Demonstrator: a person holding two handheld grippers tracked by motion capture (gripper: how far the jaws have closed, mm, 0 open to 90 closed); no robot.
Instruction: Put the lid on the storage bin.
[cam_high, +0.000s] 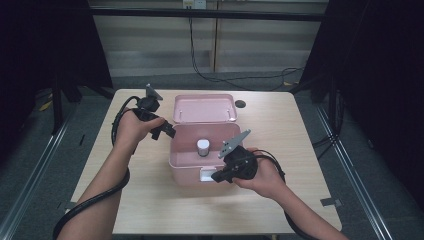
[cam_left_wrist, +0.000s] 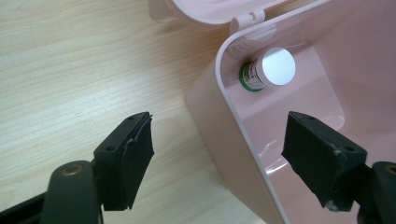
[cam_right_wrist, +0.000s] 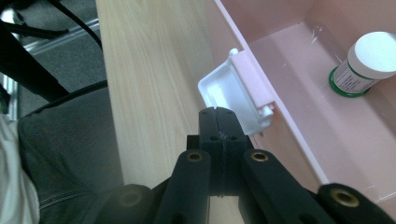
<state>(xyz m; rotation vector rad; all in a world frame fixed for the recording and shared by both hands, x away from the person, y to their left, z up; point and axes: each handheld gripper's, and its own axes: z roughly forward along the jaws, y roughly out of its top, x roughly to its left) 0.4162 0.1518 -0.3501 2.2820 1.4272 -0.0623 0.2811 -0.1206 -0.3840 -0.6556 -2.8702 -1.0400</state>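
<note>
The left gripper (cam_left_wrist: 219, 158) stood spread astride the pink box's (cam_high: 187, 172) wall, steadying it. The right gripper (cam_right_wrist: 218, 122), pressed together, nudged the white latch (cam_right_wrist: 231, 95); beyond stood the bottle (cam_right_wrist: 366, 63).

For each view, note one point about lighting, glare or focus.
High view: table evenly lit, surroundings dark. Left gripper view: bottle cap glares bright, near fingers slightly soft. Right gripper view: white latch washed out, floor at left blurred.
</note>
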